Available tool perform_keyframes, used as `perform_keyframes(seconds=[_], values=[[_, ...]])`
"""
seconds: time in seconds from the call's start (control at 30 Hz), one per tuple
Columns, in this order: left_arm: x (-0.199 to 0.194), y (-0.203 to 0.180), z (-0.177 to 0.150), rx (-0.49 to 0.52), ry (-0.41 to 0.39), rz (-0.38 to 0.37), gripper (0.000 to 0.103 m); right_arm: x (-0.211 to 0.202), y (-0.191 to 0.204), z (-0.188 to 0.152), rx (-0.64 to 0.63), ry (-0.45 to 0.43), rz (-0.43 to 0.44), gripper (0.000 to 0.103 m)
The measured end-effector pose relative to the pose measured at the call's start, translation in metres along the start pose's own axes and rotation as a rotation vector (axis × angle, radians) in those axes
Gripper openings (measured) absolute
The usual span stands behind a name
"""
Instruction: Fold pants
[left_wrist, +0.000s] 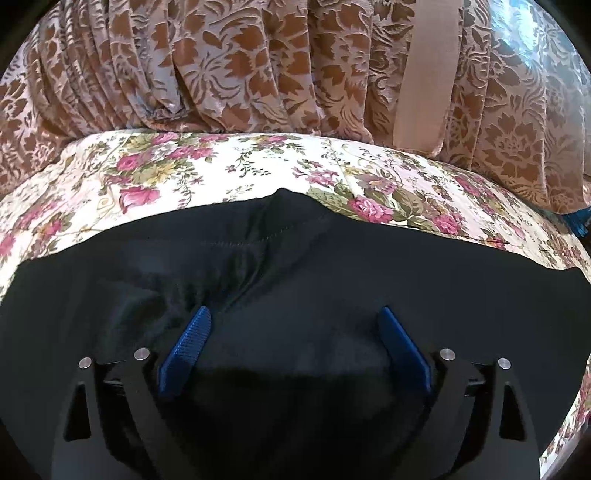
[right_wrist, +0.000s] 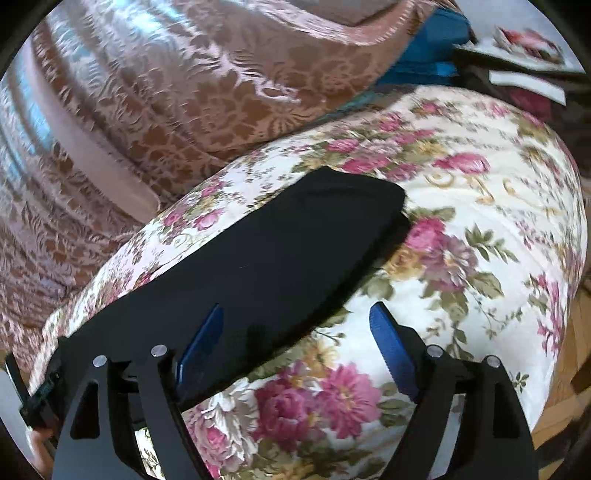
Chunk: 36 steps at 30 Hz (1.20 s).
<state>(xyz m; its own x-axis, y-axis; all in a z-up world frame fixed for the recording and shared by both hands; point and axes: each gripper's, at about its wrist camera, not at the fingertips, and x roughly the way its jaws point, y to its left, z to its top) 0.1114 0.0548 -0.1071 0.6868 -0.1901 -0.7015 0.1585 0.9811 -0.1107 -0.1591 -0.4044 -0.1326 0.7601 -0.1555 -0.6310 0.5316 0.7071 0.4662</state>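
Left gripper (left_wrist: 295, 325) spread wide, tilted down over the black pants (left_wrist: 295, 266); nothing pinched, blue fingertips (left_wrist: 199, 321) hang above or on the dark cloth, contact cannot be told; pants fill the lower view, a stitched seam peaks toward the far edge; right gripper (right_wrist: 299, 321) also spread, empty; its left pad sits over the pants (right_wrist: 266, 251), its right pad over bare floral bedspread (right_wrist: 480, 229); pants lie as a long band running from lower left to a squared-off end at upper right, ahead and leftward of the right tongs; patterned brown curtain (left_wrist: 258, 66) hangs beyond; judgement: right hand is nearer that free end, left is already over the wide part
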Motion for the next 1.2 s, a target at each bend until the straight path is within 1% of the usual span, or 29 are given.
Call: perform_keyframes(seconds=[0.03,0.17,0.3,0.43,0.67,0.77,0.83,1.03,1.13,1.2], values=[[0.0,0.0,-0.001,-0.004,0.004,-0.001,0.092,0.001,-0.006,0.001,0.028,0.006,-0.001,0.082],[-0.006,0.002,-0.011,-0.012,0.004,-0.002,0.093,0.007,-0.029,0.009,0.144,0.02,0.05,0.082],[-0.014,0.004,-0.019,-0.025,-0.006,0.0,0.093,0.016,-0.041,0.02,0.188,0.015,0.089,0.082],[-0.022,0.005,-0.026,-0.027,-0.018,0.006,0.094,0.026,-0.052,0.029,0.245,0.008,0.142,0.085],[-0.037,0.009,-0.041,-0.034,-0.058,-0.01,0.094,0.031,-0.061,0.04,0.301,-0.015,0.216,0.086],[-0.045,0.013,-0.048,-0.046,-0.083,-0.03,0.094,0.033,-0.064,0.044,0.313,-0.024,0.242,0.084],[-0.05,0.017,-0.052,-0.057,-0.098,-0.045,0.094,0.036,-0.063,0.046,0.306,-0.026,0.242,0.079],[-0.058,0.021,-0.059,-0.074,-0.131,-0.059,0.094,0.046,-0.059,0.05,0.284,-0.025,0.248,0.075],[-0.065,0.028,-0.062,-0.117,-0.167,-0.08,0.094,0.051,-0.057,0.052,0.274,-0.011,0.257,0.074],[-0.071,0.035,-0.064,-0.151,-0.19,-0.075,0.094,0.052,-0.056,0.052,0.26,-0.017,0.268,0.074]])
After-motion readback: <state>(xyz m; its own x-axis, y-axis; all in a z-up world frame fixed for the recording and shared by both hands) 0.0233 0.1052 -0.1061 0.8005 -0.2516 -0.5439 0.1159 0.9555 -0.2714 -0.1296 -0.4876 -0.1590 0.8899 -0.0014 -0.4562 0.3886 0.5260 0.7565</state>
